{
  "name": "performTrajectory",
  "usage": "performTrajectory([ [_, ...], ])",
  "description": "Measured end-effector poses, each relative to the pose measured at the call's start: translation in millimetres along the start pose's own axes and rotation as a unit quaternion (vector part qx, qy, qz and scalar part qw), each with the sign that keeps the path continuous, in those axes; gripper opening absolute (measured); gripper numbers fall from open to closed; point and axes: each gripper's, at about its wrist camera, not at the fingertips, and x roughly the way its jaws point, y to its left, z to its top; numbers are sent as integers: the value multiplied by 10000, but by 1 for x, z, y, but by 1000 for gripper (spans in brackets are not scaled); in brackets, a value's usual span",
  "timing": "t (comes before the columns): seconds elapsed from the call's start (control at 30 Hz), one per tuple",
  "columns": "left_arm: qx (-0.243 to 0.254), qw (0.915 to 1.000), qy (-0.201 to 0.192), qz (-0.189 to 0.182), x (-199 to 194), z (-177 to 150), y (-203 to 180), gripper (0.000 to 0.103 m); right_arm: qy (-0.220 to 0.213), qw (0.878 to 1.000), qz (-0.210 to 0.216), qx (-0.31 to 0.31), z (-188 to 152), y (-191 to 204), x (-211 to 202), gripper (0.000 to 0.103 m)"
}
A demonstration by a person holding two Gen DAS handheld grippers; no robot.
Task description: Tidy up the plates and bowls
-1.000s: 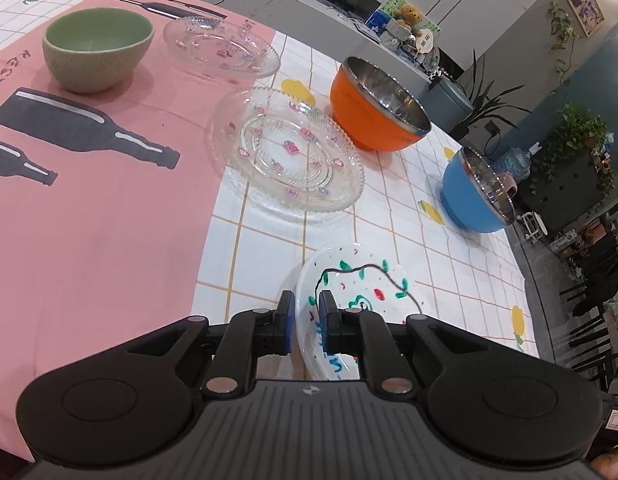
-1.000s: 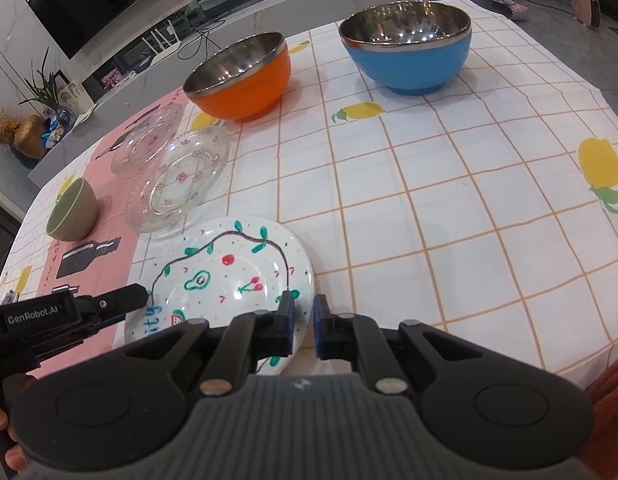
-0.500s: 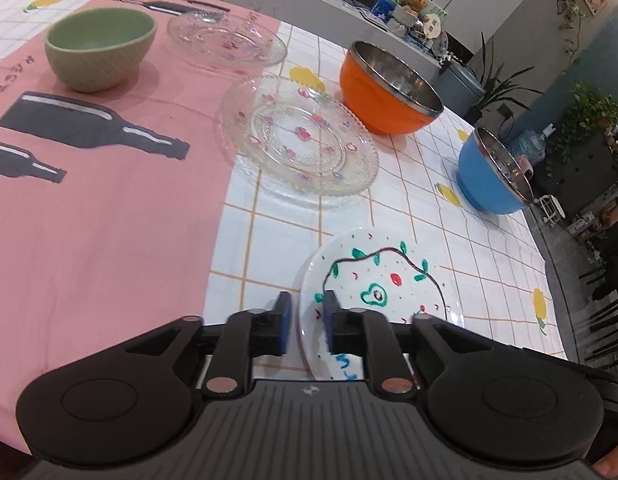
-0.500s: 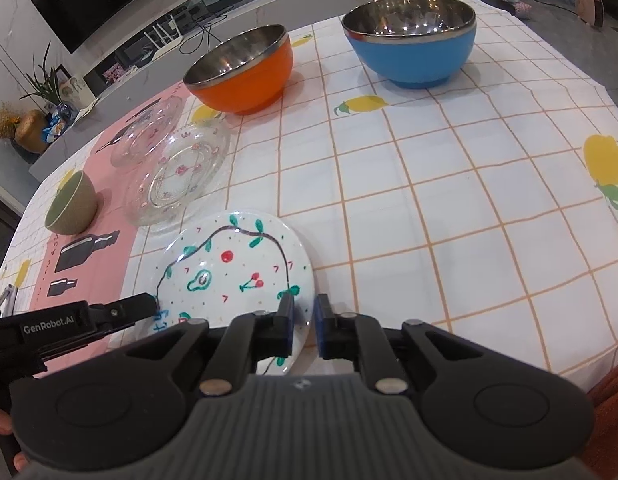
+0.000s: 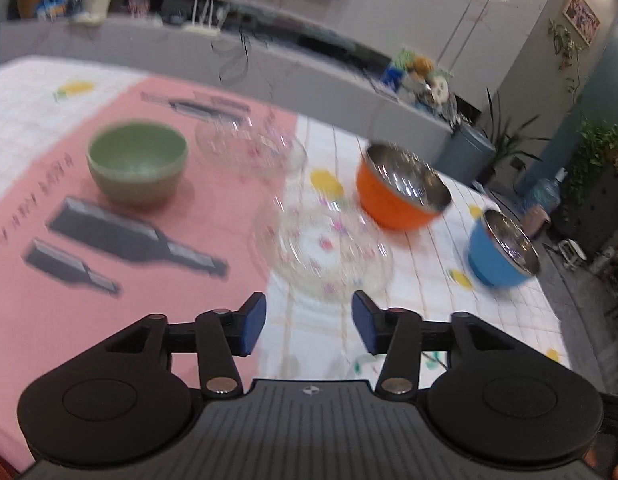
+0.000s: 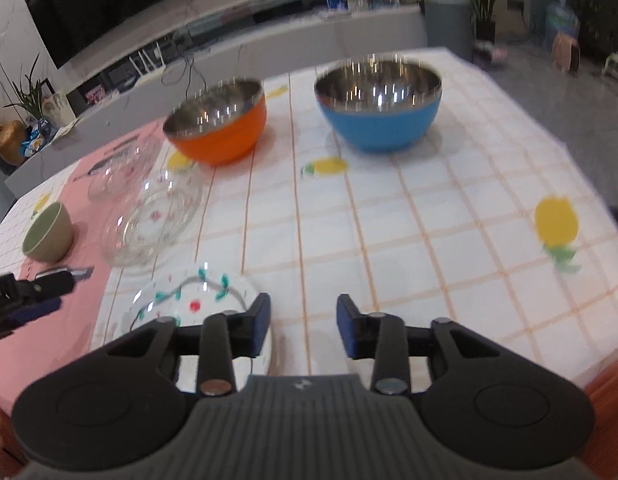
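Observation:
A white painted plate lies flat on the tablecloth near the front edge. My right gripper hangs just above its right rim, jaws opening, nothing between them. My left gripper is lifted off the plate, jaws opening and empty; only a sliver of the painted plate shows under its right finger. Its tip appears at the left of the right wrist view as the left gripper. Ahead lie a clear glass plate, a second glass plate, a green bowl, an orange bowl and a blue bowl.
The table edge curves round at the right, with floor beyond. A grey counter with cables and clutter runs behind the table. The pink cloth with bottle prints covers the left part.
Both grippers have let go of the painted plate's rim and their jaws have spread. The left gripper has risen and tilted up, so the plate dropped almost out of its view.

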Motion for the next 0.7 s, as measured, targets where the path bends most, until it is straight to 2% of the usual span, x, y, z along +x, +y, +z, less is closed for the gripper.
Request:
performTrajectory([
  [0.07,190,9996,-36,201,2,10,0,64,-133,9998,-86,-100,7,2,-2,56],
  [0.13,209,9995,-58,243,4,18,2,63,-267,9991,-297,-105,14,6,-1,60],
  [0.2,194,9993,-121,312,6,27,4,64,-362,9986,-381,-56,20,11,2,60],
  [0.37,-26,9994,-154,307,15,48,17,65,-524,9980,-219,-293,38,35,12,60],
  [0.57,-315,9993,30,203,35,62,36,66,-353,9967,197,-706,57,69,38,60],
  [0.7,-533,9984,173,97,49,63,55,64,-170,9971,368,-642,66,82,59,60],
])
